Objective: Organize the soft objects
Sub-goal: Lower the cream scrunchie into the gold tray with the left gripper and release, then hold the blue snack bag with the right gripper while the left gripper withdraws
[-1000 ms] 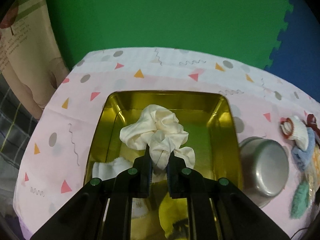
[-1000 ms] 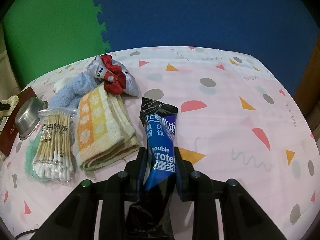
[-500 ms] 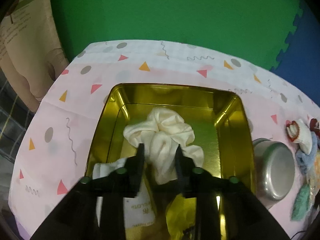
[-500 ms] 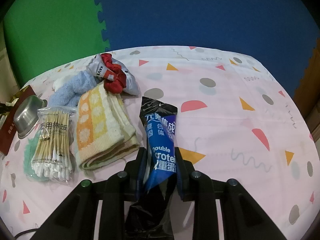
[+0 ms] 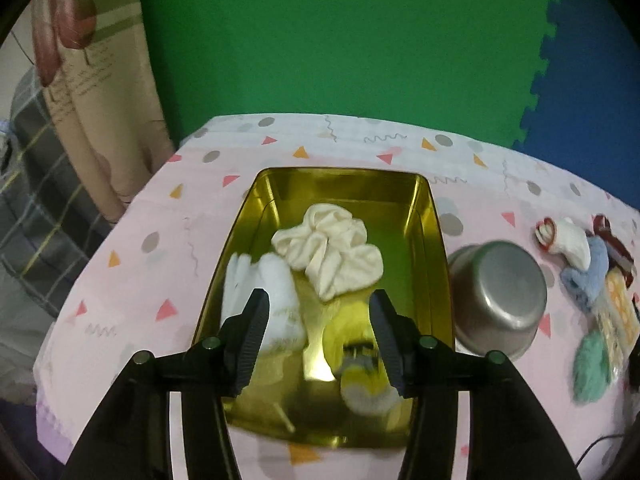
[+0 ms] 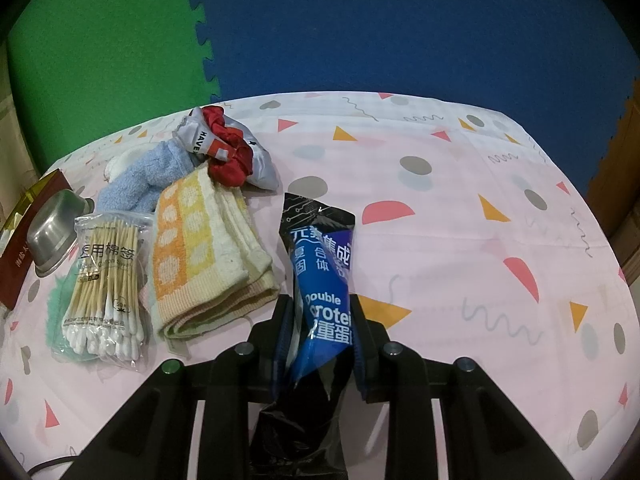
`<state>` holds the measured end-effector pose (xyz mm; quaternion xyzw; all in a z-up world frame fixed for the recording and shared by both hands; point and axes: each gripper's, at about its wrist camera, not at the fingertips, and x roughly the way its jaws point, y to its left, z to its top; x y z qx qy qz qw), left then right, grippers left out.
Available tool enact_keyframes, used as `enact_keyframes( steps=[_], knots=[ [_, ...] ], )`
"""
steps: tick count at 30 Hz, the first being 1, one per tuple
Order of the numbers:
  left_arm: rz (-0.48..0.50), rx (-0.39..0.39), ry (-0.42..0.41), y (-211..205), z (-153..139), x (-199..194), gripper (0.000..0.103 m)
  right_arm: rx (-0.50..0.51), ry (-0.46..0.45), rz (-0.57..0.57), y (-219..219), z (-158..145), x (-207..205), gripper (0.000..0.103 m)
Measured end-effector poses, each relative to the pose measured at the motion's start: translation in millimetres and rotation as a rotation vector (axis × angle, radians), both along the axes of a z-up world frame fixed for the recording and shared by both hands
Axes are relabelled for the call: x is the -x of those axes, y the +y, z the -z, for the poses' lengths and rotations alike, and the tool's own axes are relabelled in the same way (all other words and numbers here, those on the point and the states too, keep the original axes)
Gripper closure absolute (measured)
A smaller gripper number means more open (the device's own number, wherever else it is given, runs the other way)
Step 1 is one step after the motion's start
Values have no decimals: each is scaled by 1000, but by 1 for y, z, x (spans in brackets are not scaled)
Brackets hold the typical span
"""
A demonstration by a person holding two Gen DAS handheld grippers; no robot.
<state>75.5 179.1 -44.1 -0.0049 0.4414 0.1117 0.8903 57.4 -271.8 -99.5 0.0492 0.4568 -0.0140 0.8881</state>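
Left gripper [image 5: 318, 322] released cream scrunchie [image 5: 328, 254] (jaws opening), backed off.

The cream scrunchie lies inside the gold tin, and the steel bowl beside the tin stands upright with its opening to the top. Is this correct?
Not fully. The cream scrunchie does lie inside the gold tin, but the steel bowl beside the tin is upside down, its flat base facing up. The left wrist view shows this.

The left gripper [image 5: 318, 322] is matte black plastic, with two flat fingers [image 5: 250, 334] whose inner faces are ribbed. Behind them, angular black arms spread out, each carrying small round green-tinted studs. The right gripper [image 6: 320, 334] has the same black build, with blue-edged pads.
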Motion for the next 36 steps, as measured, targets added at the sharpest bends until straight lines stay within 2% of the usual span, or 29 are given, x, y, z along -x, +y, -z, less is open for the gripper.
enact_keyframes(
  steps=[8,15,19,23,31,36],
  knots=[
    [-36,-79,-39,-2,-1,34,48,35,-5,1,4,-4,1,79],
    [-75,-40,-40,6,5,45,48,62,-40,21,12,-23,8,79],
    [-91,-48,-53,9,6,50,48,88,-53,33,18,-37,11,79],
    [-97,-37,-66,14,6,56,47,71,-61,28,26,-52,14,79],
    [-121,-33,-71,26,10,65,45,54,-111,-50,68,-83,13,79],
    [-131,-38,-87,31,5,70,44,-1,-121,-120,103,-96,7,79]
  ],
)
